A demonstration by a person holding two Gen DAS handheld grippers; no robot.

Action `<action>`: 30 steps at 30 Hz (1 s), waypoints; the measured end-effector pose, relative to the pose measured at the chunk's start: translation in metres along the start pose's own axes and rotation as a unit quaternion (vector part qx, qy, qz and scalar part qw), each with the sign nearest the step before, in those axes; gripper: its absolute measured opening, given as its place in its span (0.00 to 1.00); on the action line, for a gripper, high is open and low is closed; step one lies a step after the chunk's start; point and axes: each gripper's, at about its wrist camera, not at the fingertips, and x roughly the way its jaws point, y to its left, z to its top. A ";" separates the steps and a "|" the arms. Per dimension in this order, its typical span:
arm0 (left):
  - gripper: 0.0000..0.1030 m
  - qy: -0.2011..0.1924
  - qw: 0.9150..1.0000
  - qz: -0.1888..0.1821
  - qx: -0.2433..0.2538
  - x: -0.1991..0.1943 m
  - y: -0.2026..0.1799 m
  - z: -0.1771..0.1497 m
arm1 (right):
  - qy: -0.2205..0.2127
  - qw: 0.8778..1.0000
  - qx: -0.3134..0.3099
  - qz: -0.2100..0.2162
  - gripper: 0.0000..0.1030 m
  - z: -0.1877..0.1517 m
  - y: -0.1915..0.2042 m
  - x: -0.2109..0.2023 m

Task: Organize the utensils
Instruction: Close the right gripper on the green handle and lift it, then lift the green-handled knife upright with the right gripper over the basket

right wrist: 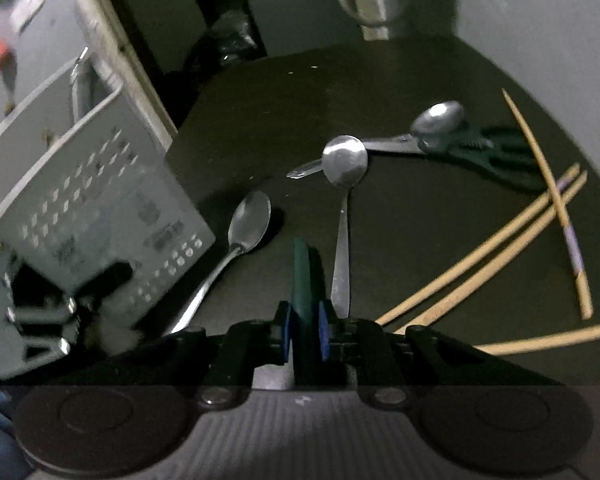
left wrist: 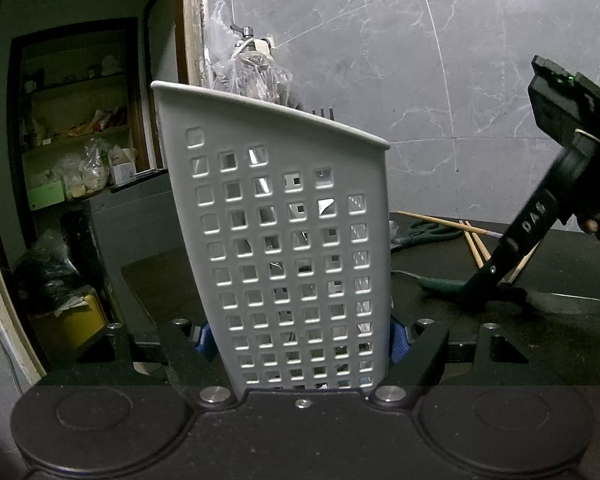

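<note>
A: What's nearest in each hand?

B: The left gripper is clamped across the grey perforated utensil holder, blue pads on both side walls. The holder looks like light, stiff plastic, likely to tip, so the low grip seems wise. The right gripper is pinched narrow on a green-handled knife, taken by the handle.

A: Will it slip?

B: The handle looks stiff and grippy; the blade I'd avoid.

A: Farther out on the tabletop?

B: Two spoons just beyond the knife, then scissors with a third spoon on them. Chopsticks lie toward the right edge: thin, light, apt to roll.
</note>
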 end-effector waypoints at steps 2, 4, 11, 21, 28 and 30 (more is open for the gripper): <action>0.75 0.000 1.000 0.000 0.000 0.000 0.000 0.000 | 0.000 0.999 0.033 0.017 0.15 0.002 -0.010 0.000; 0.75 0.000 1.000 0.000 0.000 0.000 0.000 0.000 | -0.001 0.998 0.056 0.029 0.14 0.001 -0.019 -0.002; 0.76 0.000 1.000 0.000 0.000 0.000 0.000 0.000 | -0.008 0.997 0.071 0.031 0.12 0.001 -0.027 0.002; 0.75 0.000 1.000 0.000 0.000 0.000 0.000 0.000 | -0.046 0.998 0.040 -0.017 0.12 -0.006 -0.003 -0.007; 0.76 0.000 1.000 0.000 0.000 -0.001 0.000 0.000 | -0.168 0.986 0.012 0.004 0.12 -0.015 0.012 -0.043; 0.76 0.000 1.000 0.000 0.000 -0.001 0.000 0.000 | -0.209 0.978 -0.009 0.004 0.12 -0.021 0.021 -0.051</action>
